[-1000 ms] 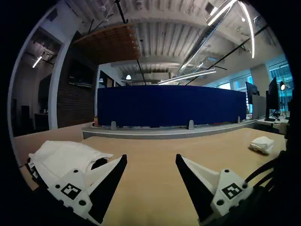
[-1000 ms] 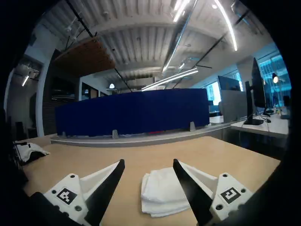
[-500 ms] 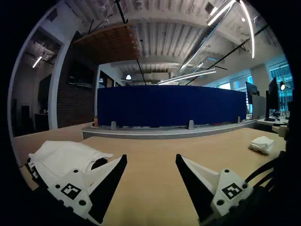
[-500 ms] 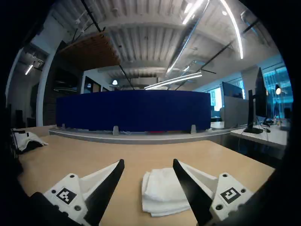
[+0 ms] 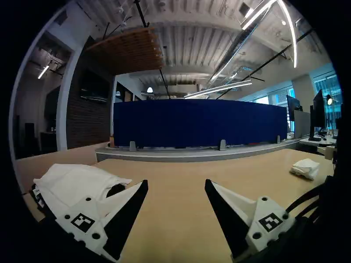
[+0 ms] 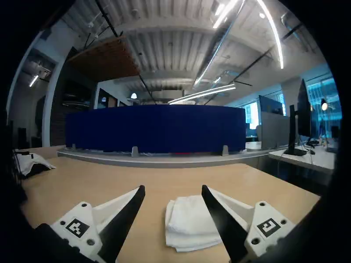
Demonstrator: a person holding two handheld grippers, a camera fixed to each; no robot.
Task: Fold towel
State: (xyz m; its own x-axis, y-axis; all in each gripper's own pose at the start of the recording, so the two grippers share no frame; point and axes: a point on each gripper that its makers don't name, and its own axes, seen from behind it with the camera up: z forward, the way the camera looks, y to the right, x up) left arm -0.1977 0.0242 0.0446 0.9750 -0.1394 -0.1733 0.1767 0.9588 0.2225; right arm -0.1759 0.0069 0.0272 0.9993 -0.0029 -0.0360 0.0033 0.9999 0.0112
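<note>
Left gripper view. Left gripper (image 5: 175,193): two white plastic fingers, wedge-shaped, with black inner faces tapering to points, each carrying a square black-and-white marker. The jaws stand wide apart with nothing between them but bare tabletop.
Table (image 5: 184,175): pale wood-grain surface, smooth and matt.
Loose white cloth (image 5: 77,182): soft, rumpled heap with rounded folds, draped over something dark at the table's left edge, just behind the left finger.
Blue partition (image 5: 197,122): long, flat felt-like screen on grey feet, standing along the far edge of the table.
Monitor (image 5: 317,115): dark, thin panel on a stand, on a neighbouring desk to the right.

Right gripper view. Right gripper (image 6: 172,189): same white wedge fingers with black inner faces and markers; the jaws are spread wide and grip nothing.
Folded towel (image 6: 188,221): white terry cloth, nubby texture, folded into a compact stacked rectangle with layered edges showing at the front. It lies flat on the table between the two spread fingers, its right side hidden behind the right finger; whether that finger touches it cannot be told.
</note>
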